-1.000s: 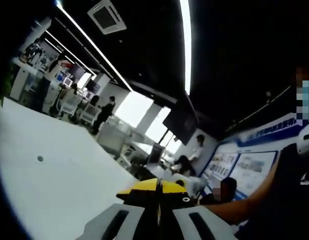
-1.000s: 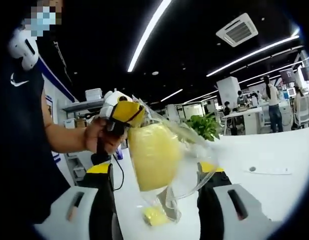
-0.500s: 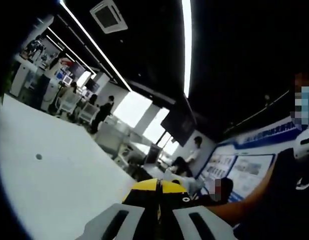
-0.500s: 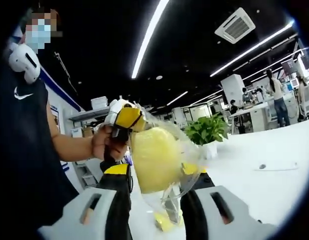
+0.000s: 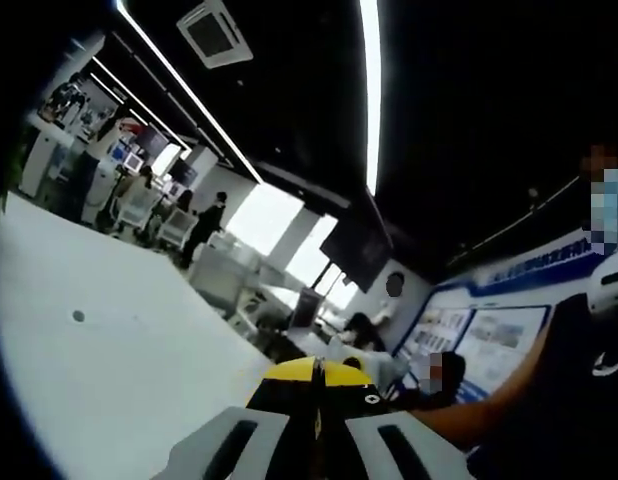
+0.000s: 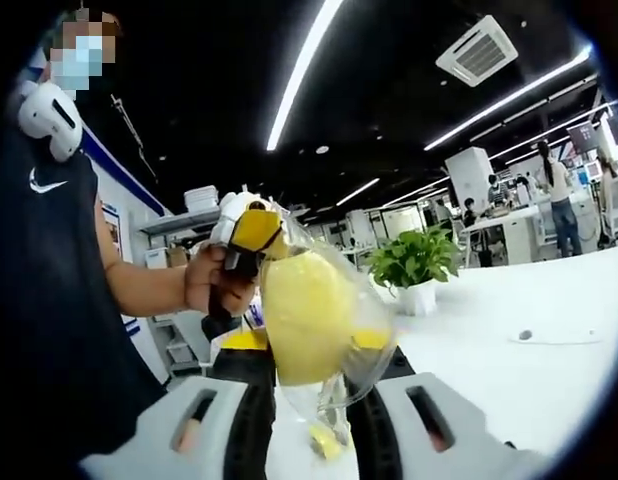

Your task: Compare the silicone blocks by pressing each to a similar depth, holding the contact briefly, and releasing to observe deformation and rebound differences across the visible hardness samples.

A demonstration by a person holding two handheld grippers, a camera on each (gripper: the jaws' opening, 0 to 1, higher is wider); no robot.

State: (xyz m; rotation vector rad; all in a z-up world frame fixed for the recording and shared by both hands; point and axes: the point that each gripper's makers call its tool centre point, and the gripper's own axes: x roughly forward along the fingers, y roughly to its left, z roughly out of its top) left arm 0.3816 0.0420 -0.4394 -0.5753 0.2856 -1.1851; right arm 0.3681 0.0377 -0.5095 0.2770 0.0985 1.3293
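While the left gripper (image 5: 314, 440) points out across a bare white table (image 5: 99, 350), its grey jaws lie pressed together with no gap, pinching nothing I can make out; an office lies beyond. From the right gripper view, the right gripper (image 6: 311, 425) pinches the lower edge of a clear plastic bag (image 6: 361, 345) holding a pale yellow silicone block (image 6: 307, 320), raised off the table. The person's hand (image 6: 214, 285) steadies the other gripper at the bag's top, seemingly to hold it taut for pressing.
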